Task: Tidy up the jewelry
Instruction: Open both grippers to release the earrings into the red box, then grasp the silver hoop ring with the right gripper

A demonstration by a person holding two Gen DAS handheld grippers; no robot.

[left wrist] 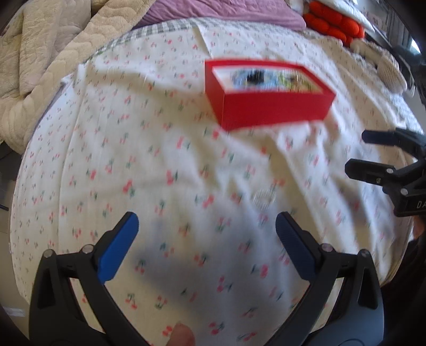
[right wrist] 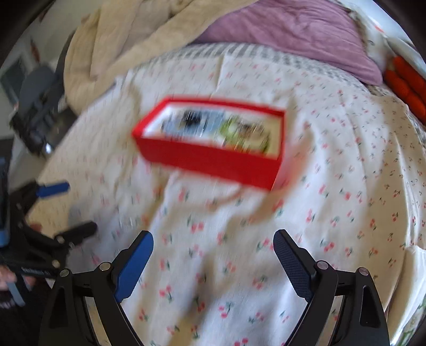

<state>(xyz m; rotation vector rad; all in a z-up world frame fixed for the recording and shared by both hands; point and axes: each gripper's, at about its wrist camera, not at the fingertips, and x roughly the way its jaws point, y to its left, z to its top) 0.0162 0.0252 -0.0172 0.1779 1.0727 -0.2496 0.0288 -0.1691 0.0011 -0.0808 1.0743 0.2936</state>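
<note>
A red open box (left wrist: 269, 106) lies on the cherry-print bed sheet (left wrist: 159, 165), with blurred jewelry of mixed colours inside. My left gripper (left wrist: 207, 221) hangs open over bare sheet in front of the box, nothing between its blue pads. A small pale glittery piece (left wrist: 263, 198), too blurred to name, lies just beyond its right finger. In the right wrist view the red box (right wrist: 213, 149) sits ahead of my right gripper (right wrist: 213, 237), which is open and empty above the sheet. Each gripper shows in the other's view: the right gripper (left wrist: 358, 151) and the left gripper (right wrist: 77, 207), both open.
A beige quilted blanket (left wrist: 48, 53) is heaped at the back left, with a purple pillow (left wrist: 226, 13) behind the box. An orange plush thing (left wrist: 335, 24) lies at the back right. Dark furniture (right wrist: 37, 111) stands beyond the bed's left edge. A fingertip (left wrist: 181, 335) shows at the bottom.
</note>
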